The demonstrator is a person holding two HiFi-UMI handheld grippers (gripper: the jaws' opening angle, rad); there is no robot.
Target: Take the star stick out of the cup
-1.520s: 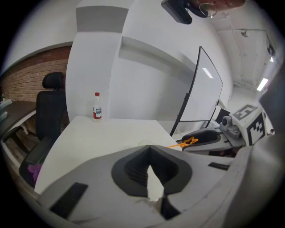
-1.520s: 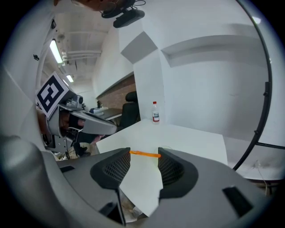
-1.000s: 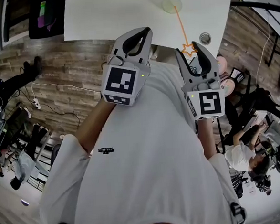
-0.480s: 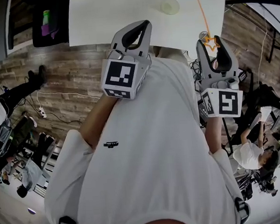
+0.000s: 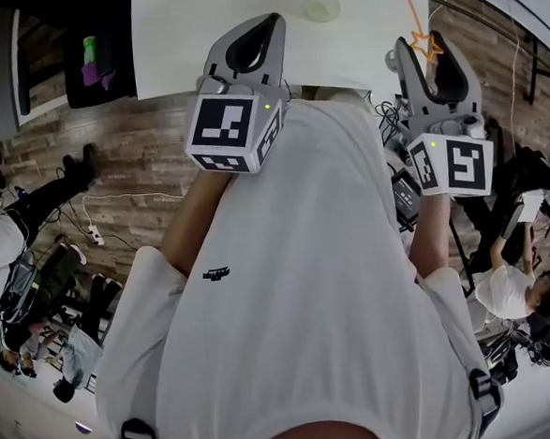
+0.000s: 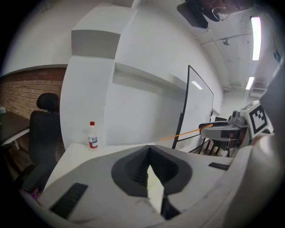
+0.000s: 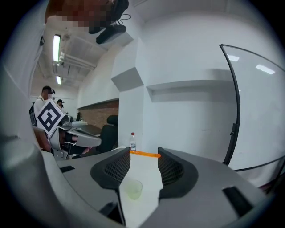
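Note:
A thin orange star stick (image 5: 410,7) is pinched at its star end by my right gripper (image 5: 429,45), which is shut on it at the table's right edge. The stick's far end runs off the top of the head view. It lies across the jaw tips in the right gripper view as an orange bar (image 7: 144,153). The clear, pale green cup (image 5: 320,6) stands empty on the white table (image 5: 205,31), well left of the stick, also seen as the cup (image 7: 132,189). My left gripper (image 5: 275,21) is shut on nothing, over the table's near edge.
A small water bottle (image 6: 92,136) with a red cap stands at the table's far end, by a white wall. A black office chair (image 6: 42,133) is beside the table. Wooden floor, cables and seated people surround the table in the head view.
My right gripper carried the star stick up and to the right, out of the cup and away from it. The left gripper shifted only slightly.

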